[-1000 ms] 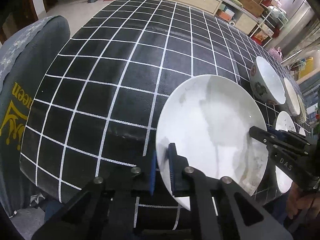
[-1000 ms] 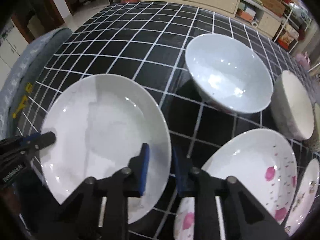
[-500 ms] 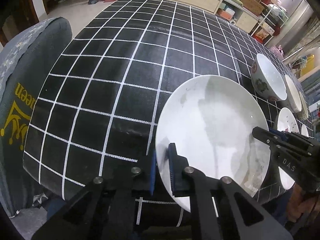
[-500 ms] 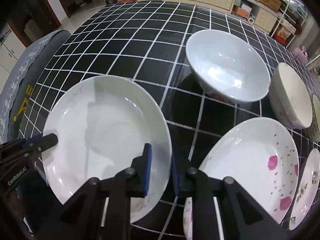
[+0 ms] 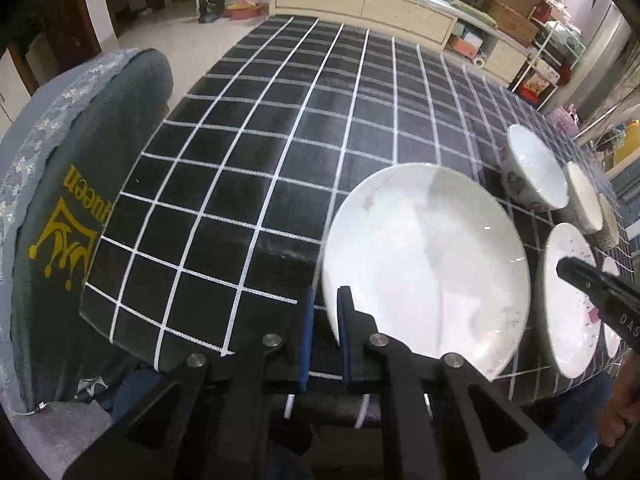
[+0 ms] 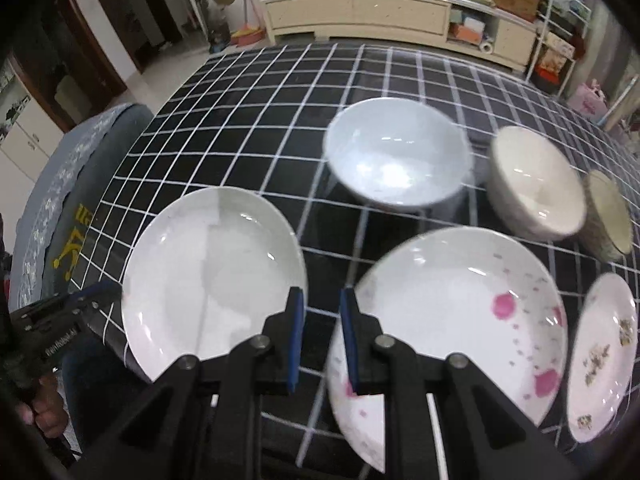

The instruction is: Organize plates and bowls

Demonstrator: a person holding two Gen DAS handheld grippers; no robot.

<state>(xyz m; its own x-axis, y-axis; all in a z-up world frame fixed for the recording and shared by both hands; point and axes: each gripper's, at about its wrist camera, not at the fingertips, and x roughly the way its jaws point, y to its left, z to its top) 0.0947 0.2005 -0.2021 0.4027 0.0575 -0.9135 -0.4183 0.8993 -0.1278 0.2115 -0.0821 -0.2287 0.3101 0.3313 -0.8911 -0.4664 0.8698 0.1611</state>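
Note:
A plain white plate (image 5: 424, 264) (image 6: 212, 276) lies near the table's front edge. My left gripper (image 5: 323, 326) is at its near left rim, jaws slightly apart, the rim no longer clearly between them. My right gripper (image 6: 320, 332) is pulled back, open a little and empty, between the white plate and a pink-flowered plate (image 6: 456, 304) (image 5: 570, 300). Behind stand a white bowl (image 6: 394, 152) (image 5: 534, 174), a cream bowl (image 6: 536, 184) and a smaller bowl (image 6: 608, 212). A small patterned plate (image 6: 604, 352) lies at the right.
The table has a black cloth with white grid lines (image 5: 280, 128). A chair with a grey cover and yellow crown print (image 5: 68, 216) stands at the table's left edge. A cream sideboard (image 6: 360, 12) runs along the far wall.
Both grippers have let go of the white plate and drawn back. The right gripper has moved right and up, off the plate's rim; the plate now rests on the table.

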